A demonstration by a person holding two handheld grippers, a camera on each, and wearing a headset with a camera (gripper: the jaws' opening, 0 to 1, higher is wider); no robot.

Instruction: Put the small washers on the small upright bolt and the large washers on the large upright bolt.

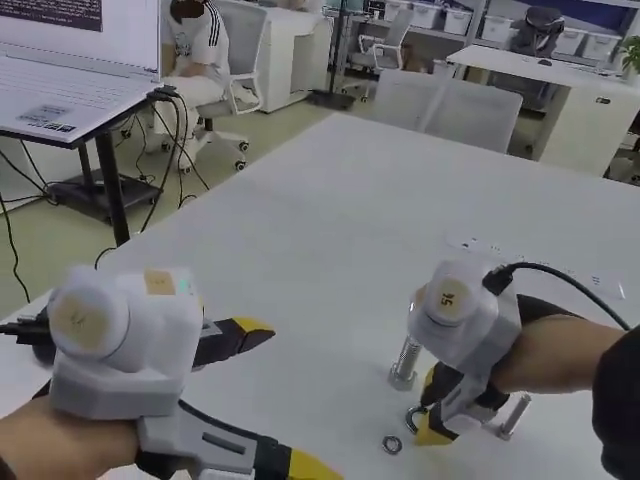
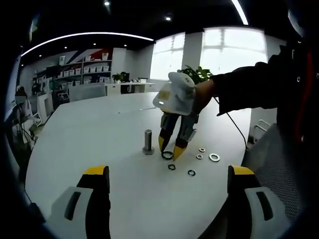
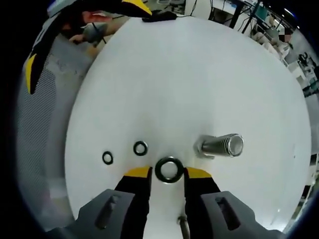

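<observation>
so the right claw [image 3: 168, 173] has its yellow tips either side of a big washer [image 3: 168, 159] on the white worktop [image 3: 189, 74], can't tell if it's actually pinched. Large bolt [image 3: 219, 146] sits just beside it, with a small washer [image 3: 140, 148] and a second small washer [image 3: 107, 158] near on the other side

Shiny metal bolt [image 3: 219, 146], dark glossy washer [image 3: 168, 170] (metal too), smooth matt white tabletop [image 3: 174, 74].

On my feed, a long white table [image 1: 330, 220] stands in an open office with a pale green floor [image 1: 290, 125]. Grey chairs [image 1: 450, 105] sit at its far end, with shelves [image 1: 440, 15] of bins behind. Big windows [image 2: 234, 50] and a ceiling strip light [image 2: 84, 34] brighten the room.
</observation>
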